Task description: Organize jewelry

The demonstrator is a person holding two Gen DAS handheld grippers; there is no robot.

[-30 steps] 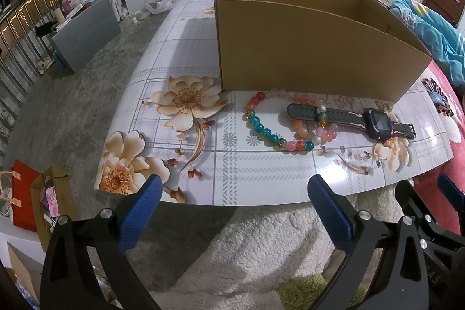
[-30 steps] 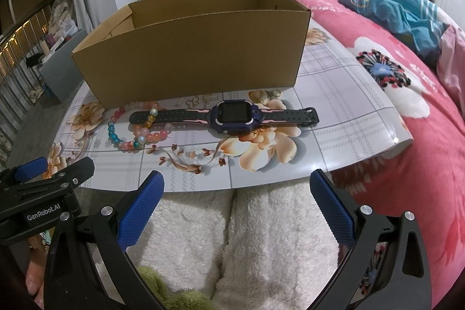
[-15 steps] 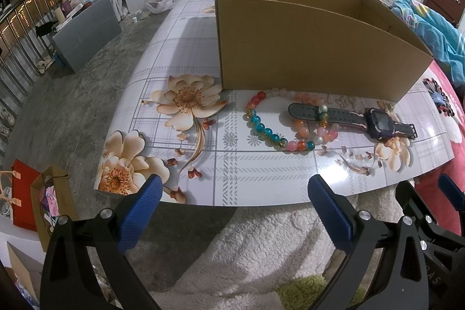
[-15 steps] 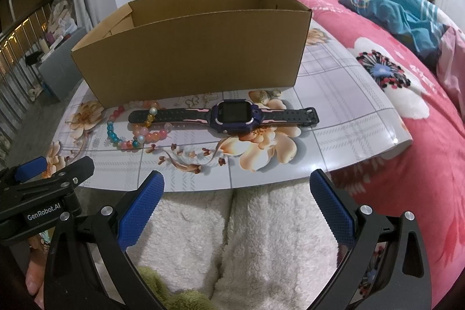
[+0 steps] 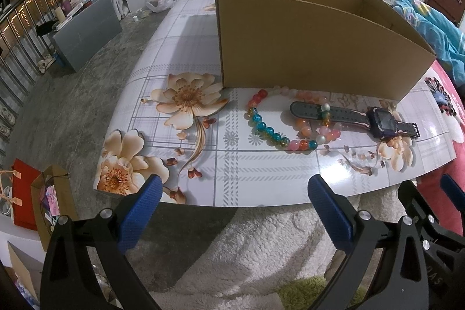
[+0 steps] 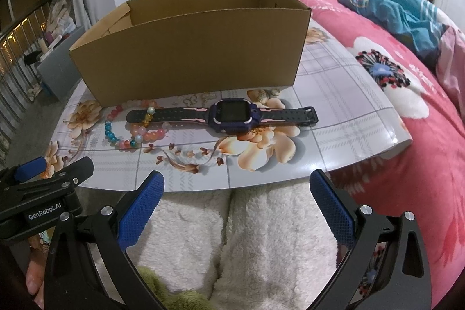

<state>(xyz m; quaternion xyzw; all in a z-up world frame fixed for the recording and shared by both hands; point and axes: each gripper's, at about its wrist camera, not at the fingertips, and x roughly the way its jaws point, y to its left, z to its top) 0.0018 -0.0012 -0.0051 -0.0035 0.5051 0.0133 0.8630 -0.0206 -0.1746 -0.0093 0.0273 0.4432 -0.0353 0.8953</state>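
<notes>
Two pieces lay unsorted on the floral-print tabletop (image 5: pixel 232 170), w/ multicoloured bead bracelet (image 5: pixel 286 122) draped over strap of dark purple smartwatch (image 6: pixel 232 116), just in front of open brown cardboard box (image 6: pixel 189 54); left gripper (image 5: pixel 232 208) & right gripper (image 6: pixel 237 204) hung back, jaws spread, holding nothing

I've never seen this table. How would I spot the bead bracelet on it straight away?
Find the big open cardboard box on the flower-patterned table. In front of its near wall lie two things: a dark smartwatch and the bead bracelet, which loops over the watch's strap end. The bracelet is the ring of round glassy beads in blue, pink and orange.
</notes>
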